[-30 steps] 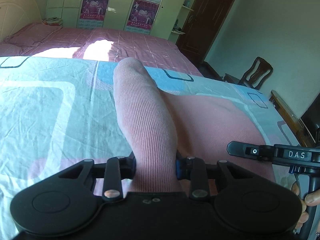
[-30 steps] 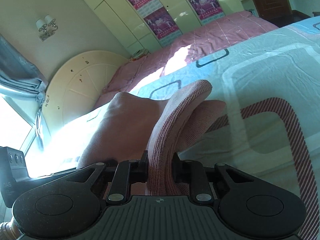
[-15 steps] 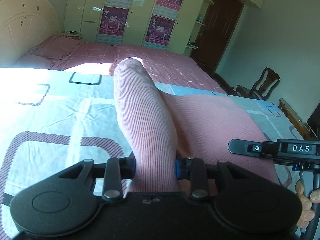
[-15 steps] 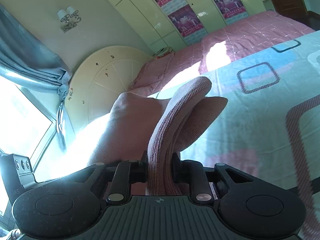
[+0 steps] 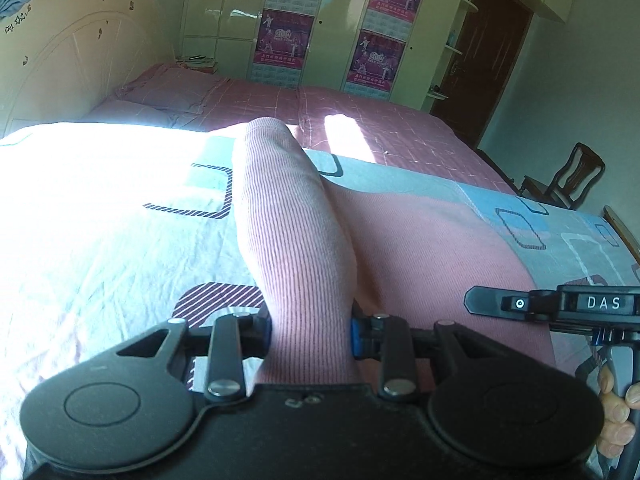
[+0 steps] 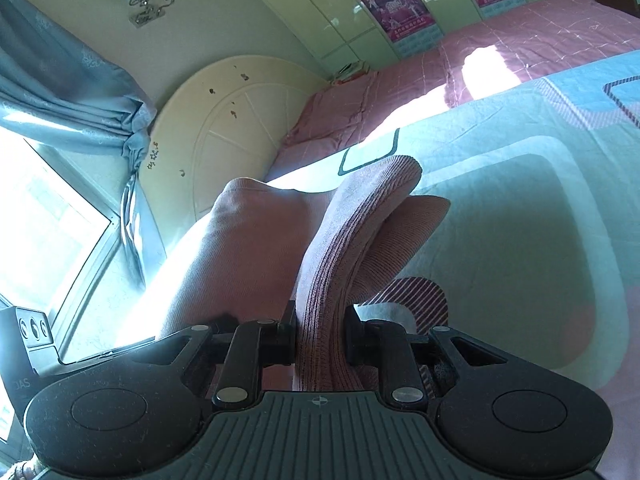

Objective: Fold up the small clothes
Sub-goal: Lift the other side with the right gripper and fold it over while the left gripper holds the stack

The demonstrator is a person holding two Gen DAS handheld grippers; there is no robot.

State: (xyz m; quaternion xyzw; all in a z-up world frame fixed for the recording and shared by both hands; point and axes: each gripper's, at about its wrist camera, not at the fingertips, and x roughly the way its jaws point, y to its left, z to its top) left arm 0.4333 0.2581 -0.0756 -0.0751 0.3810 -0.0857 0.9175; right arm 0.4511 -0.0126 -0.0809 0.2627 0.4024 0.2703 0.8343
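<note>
Pink ribbed knit garment [image 5: 296, 240] carried sideways across the bed since a second ago.
Left hand-held gripper [image 5: 311, 334] and right hand-held gripper [image 6: 321, 334] each clench its folded edge; open patterned bedsheet [image 5: 100, 232] lies around.

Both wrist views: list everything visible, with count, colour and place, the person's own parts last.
Ribbed knit garment: one, pink, clamped in both tools, spread over the bed.
Patterned bedsheet: one, pale blue and white with striped squares, under the garment.
Checked quilt: one, pink, far side of the bed.
Rounded headboard: one, cream, at the bed's head.
Wardrobe: one, pale green, back wall.
Posters: four, magenta, on the wardrobe doors.
Door: one, dark brown, right of the wardrobe.
Wooden chair: one, dark, beside the bed.
Curtain: one, grey-blue, by the window.
Wall lamp: one, white, above the headboard.
Left tool: black, shut on the garment.
Right tool: black, shut on the garment.
Fingers: gripping the right tool's handle.
</note>
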